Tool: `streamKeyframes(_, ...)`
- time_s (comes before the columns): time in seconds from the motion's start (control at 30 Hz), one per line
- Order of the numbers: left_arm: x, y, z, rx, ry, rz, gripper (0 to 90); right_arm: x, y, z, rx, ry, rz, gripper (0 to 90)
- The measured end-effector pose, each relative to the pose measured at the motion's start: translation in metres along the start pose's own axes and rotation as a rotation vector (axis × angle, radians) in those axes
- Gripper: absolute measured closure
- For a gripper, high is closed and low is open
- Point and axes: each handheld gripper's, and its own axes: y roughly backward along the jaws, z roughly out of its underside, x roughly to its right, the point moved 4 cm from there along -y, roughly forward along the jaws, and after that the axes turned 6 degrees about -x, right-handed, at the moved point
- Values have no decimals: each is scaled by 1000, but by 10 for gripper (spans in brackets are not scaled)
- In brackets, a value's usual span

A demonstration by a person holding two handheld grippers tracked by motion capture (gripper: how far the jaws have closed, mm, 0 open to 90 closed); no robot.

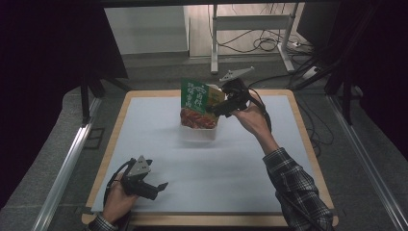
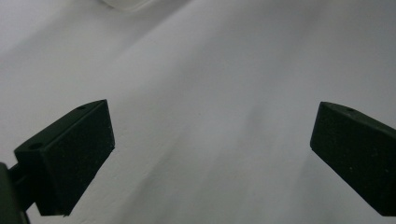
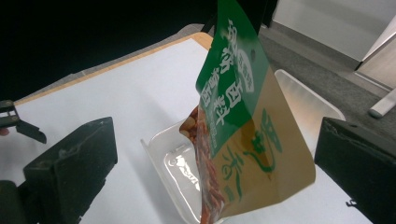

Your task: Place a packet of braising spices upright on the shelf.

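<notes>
A green and yellow food packet (image 1: 196, 102) (image 3: 238, 135) with red contents pictured on it stands tilted in a clear plastic container (image 1: 198, 133) (image 3: 173, 164) at the middle back of the white mat. My right gripper (image 1: 219, 109) (image 3: 215, 158) is at the packet's right side, its jaws spread wide with the packet between them; the packet's yellow corner lies close to one jaw, and I cannot tell whether it touches. My left gripper (image 1: 158, 190) (image 2: 212, 154) hovers low over the mat's front left, open, with nothing between its jaws.
The white mat (image 1: 159, 144) covers a wooden table (image 1: 308, 144). A metal desk frame (image 1: 250, 29) and cables (image 1: 260, 44) lie on the floor beyond. The other gripper (image 3: 18, 123) shows far off in the right gripper view.
</notes>
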Motion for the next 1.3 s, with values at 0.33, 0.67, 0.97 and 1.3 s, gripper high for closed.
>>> streamKeyframes(0.33, 0, 0, 0, 1, -4, -2, 0, -1, 3, 11, -9, 3, 2, 0)
streamKeyframes(0.67, 0, 1, -1, 6, 6, 6, 0, -1, 5, 24, -6, -8, -5, 0)
streamKeyframes(0.97, -1, 3, -1, 30, 29, 36, 0, 1, 12, 34, 8, -17, -2, 0)
streamKeyframes(1.3, 0, 2, -1, 24, 24, 31, 0, 1, 20, 50, 2, -41, -9, 0)
